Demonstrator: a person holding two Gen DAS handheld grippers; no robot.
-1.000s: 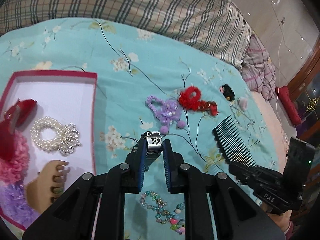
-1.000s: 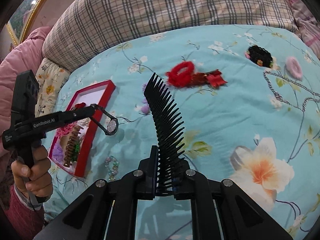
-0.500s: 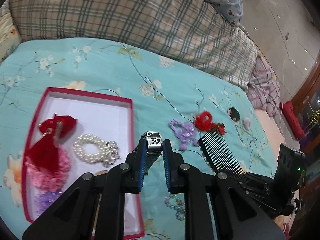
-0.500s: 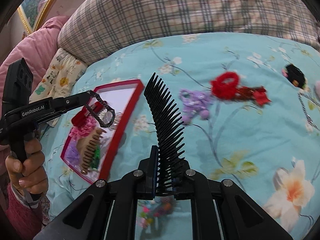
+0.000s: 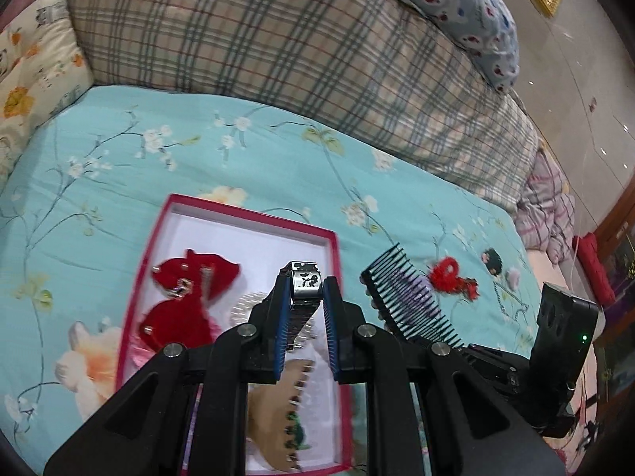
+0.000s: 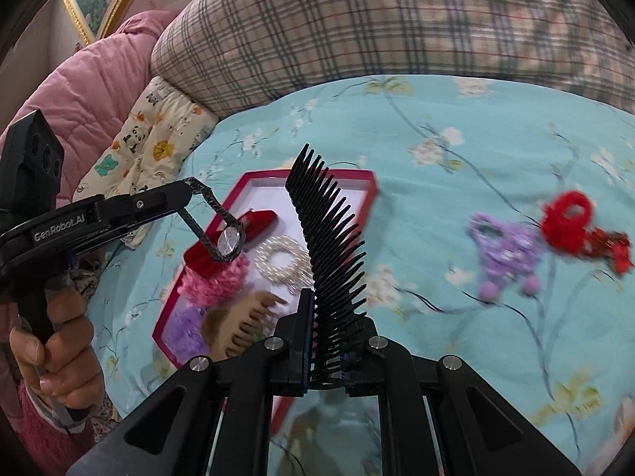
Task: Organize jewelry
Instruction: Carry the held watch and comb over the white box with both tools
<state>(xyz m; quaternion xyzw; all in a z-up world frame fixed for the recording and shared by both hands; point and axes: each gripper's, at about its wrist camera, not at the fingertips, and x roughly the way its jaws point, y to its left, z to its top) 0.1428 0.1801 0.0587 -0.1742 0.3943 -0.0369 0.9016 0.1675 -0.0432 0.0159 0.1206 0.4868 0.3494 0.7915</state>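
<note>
My left gripper (image 5: 304, 291) is shut on a metal wristwatch (image 5: 303, 283), held by its band above the red-rimmed box (image 5: 254, 220). From the right wrist view the watch (image 6: 229, 242) dangles from that gripper (image 6: 186, 196) over the box (image 6: 337, 176). My right gripper (image 6: 329, 305) is shut on a black comb (image 6: 329, 238), teeth upright, just right of the box. In the box lie a red bow (image 5: 190, 297), a pearl bracelet (image 6: 281, 263), pink (image 6: 216, 281) and purple (image 6: 184, 327) scrunchies and a tan comb (image 6: 242, 319).
On the teal floral bedspread (image 6: 456, 198) to the right lie a purple hair tie (image 6: 504, 252), a red scrunchie (image 6: 565, 224) with a red bow, and small black and pink ties (image 5: 494, 260). Plaid pillows (image 5: 258, 39) bound the far side. A person's hand (image 6: 55, 353) grips the left handle.
Both grippers have moved left toward the box, keeping the watch and the comb. The watch now hangs over the box and the comb stands at its right edge.
</note>
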